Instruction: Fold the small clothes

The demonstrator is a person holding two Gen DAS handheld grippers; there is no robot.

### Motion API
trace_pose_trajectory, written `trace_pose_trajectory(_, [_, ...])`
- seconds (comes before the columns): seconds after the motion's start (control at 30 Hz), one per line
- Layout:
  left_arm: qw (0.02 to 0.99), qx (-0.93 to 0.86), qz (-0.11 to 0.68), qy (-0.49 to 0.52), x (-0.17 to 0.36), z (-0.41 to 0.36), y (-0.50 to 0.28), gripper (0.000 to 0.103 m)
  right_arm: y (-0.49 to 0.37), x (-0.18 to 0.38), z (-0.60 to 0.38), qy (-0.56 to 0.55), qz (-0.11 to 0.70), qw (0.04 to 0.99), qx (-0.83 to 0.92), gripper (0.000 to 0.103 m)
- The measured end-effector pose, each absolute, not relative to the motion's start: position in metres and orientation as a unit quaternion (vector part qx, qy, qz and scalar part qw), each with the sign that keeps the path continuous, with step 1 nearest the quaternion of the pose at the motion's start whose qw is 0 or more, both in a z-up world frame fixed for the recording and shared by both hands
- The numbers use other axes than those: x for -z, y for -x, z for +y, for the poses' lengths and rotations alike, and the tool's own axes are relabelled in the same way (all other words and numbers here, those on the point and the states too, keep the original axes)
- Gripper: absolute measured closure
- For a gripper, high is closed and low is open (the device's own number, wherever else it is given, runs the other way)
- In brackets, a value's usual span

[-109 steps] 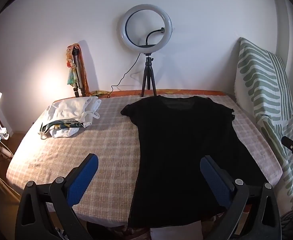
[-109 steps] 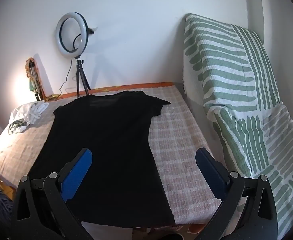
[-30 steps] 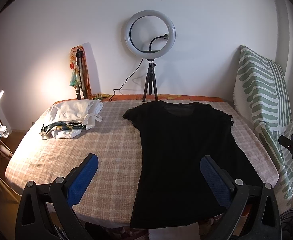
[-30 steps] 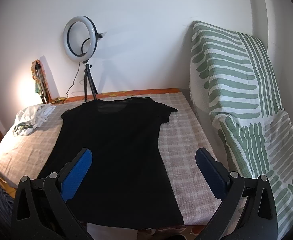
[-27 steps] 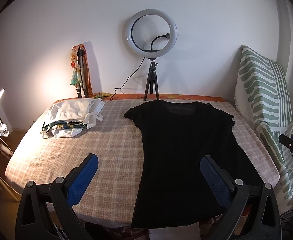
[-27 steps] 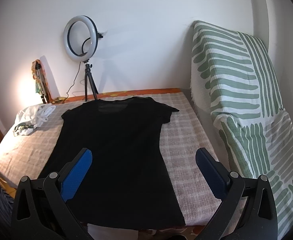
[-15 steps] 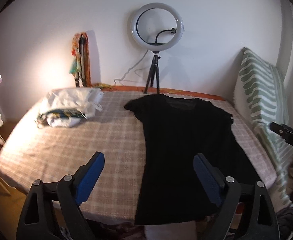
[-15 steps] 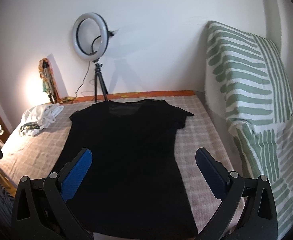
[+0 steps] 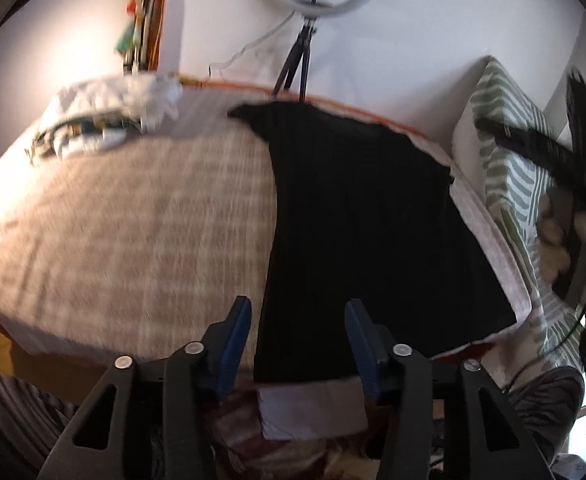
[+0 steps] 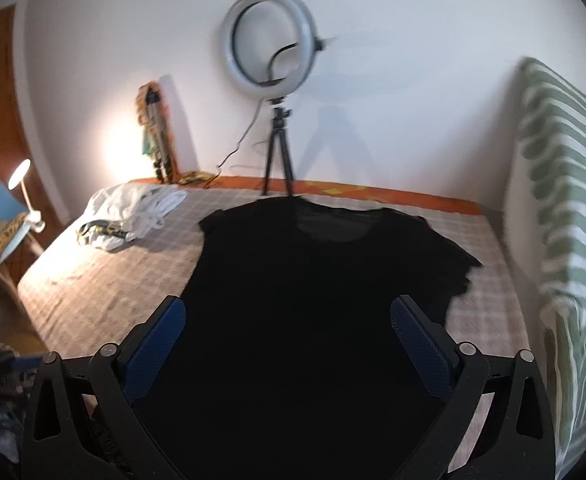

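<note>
though unlabelled, plain black t-shirt (image 10: 313, 320) flat

No legible text, though frames blur.

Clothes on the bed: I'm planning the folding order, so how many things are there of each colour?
Black: 1, the T-shirt lying flat
White: 1, the bundle at the far left corner; I cannot tell how many garments are in it
Total: 2
</note>
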State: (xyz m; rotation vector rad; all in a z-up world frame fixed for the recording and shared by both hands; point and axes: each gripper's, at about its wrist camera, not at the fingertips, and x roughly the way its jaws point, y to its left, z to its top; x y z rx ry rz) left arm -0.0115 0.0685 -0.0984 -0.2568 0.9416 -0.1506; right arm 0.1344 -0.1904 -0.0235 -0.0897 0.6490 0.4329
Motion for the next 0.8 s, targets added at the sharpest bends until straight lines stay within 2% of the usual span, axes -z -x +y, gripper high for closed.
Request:
trace_pose_trajectory(0.1, [0.869, 0.075, 0.471, 0.132, 0.115, 0.07, 0.011, 0.06, -0.149, 0.025, -0.171, 0.051, 0.324, 0.915, -0.236, 0.007])
trace_pose_trajectory(0.27, [0.857, 0.075, 0.491, 0.14, 0.135, 0.072, 0.012, 0.061, -0.181, 0.03, -0.137, 0.064, 0.343, 0.896, -0.274, 0.02])
trace_pose_trajectory(0.53, [0.844, 0.079, 0.509, 0.15, 0.154, 0.076, 0.007, 0.069, -0.234, 0.037, -0.082, 0.069, 0.362, 0.873, -0.319, 0.023])
trace_pose_trajectory(0.8, [0.846, 0.081, 0.504, 0.156, 0.158, 0.084, 0.001, 0.07, -0.288, 0.062, -0.027, 0.077, 0.39, 0.857, -0.328, 0.023])
